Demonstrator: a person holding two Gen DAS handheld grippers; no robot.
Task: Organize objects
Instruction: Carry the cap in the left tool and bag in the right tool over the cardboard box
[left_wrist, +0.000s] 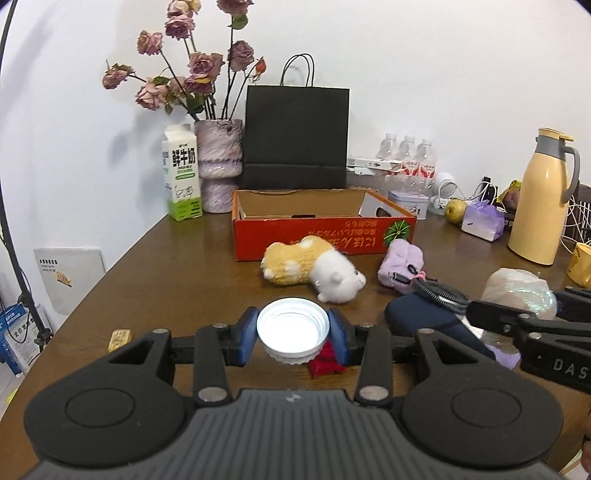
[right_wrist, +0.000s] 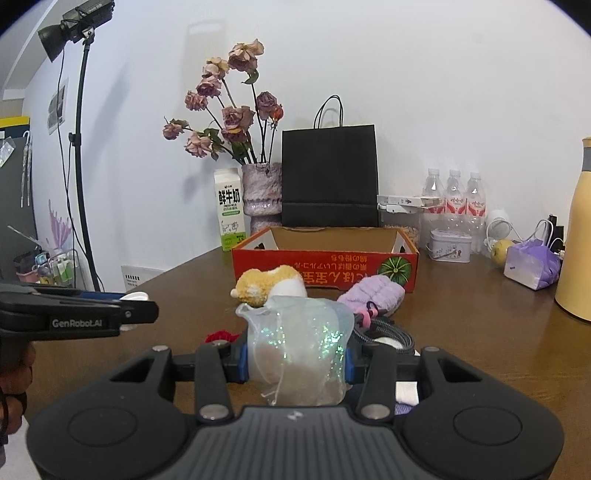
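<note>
White cap (left_wrist: 292, 329) sitting clamped in left tool (left_wrist: 292, 334); right tool (right_wrist: 297, 363) gripping glittery clear bag (right_wrist: 299, 350), both before red box (left_wrist: 325, 236).

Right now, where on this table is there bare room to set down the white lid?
Bare wood lies left of the red cardboard box, between the milk carton and the table's near-left edge, where only a small gold block sits. Crowded: in front of the box, the plush hamster, purple pouch and cable.
</note>
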